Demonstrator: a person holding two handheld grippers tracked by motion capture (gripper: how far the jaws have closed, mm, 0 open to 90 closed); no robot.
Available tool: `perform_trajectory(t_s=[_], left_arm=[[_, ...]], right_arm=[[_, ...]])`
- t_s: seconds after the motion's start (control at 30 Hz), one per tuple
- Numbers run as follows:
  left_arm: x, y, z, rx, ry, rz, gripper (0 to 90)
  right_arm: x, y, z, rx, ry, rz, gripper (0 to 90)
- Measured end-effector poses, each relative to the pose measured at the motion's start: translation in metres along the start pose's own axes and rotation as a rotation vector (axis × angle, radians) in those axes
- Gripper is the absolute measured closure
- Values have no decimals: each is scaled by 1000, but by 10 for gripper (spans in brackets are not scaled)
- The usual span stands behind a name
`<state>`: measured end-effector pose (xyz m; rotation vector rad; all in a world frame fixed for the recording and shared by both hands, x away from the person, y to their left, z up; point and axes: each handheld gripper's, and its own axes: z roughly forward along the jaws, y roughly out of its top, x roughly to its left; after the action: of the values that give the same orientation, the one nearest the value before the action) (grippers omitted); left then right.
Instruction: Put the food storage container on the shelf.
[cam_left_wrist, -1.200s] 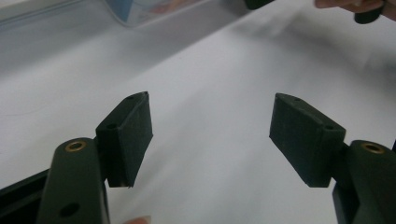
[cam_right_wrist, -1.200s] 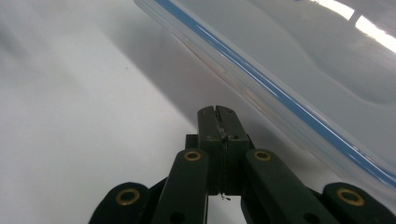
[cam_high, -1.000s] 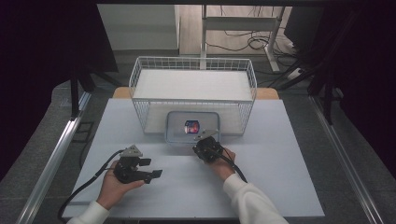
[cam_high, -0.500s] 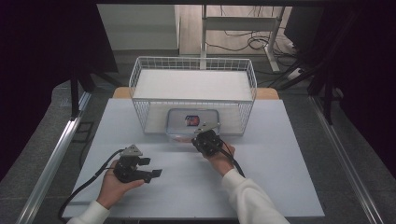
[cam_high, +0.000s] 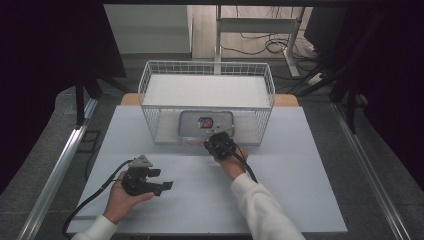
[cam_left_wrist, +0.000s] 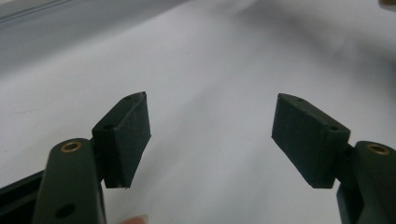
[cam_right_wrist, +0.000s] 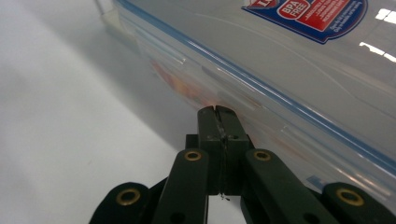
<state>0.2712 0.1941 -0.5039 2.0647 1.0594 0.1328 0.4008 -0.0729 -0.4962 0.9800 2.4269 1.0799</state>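
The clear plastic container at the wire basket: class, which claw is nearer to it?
Right. The right claw, jaws shut, has its tips at the side of the container. The left claw, jaws open, sits well back over the white table.

White long sleeves (cam_high: 260, 205) are being worn on both forearms. A matte black left gripper (cam_left_wrist: 212, 135) is being shown with squared, wedge-shaped pads (cam_left_wrist: 128, 135), small holes dotting them, and brass-ringed rivets on its links. The right gripper (cam_right_wrist: 217, 109) is being seen with like black links and brass rivets. A black cable (cam_high: 92, 195) and a grey three-cornered plate (cam_high: 141, 161) are being carried by the left one
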Motion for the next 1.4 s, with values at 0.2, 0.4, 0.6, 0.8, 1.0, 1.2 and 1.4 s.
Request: perform_trajectory(t_s=[0.2,0.4,0.6,0.8,1.0,1.2,1.4], left_arm=[[1,0,0,6,8,8,272],[1,0,0,4,14,11,268],[1,0,-1,4,14,11,267],[4,1,-2,1,13,9,267],[4,1,-1,-3,1,1,267],[3,2,2,0,-2,-24,269],[5,4,-2,-27,15,-52,268]], right_arm=[[-9,9,9,2,-29,35,889],[-11,14,14,2,-46,44,889],[-10,15,16,1,-57,43,889],[2,5,-17,-20,-65,-57,889],[-1,-20,-71,-36,19,-45,889],[-12,-64,-114,-44,82,-29,889],[-22,-93,-141,-31,95,3,888]])
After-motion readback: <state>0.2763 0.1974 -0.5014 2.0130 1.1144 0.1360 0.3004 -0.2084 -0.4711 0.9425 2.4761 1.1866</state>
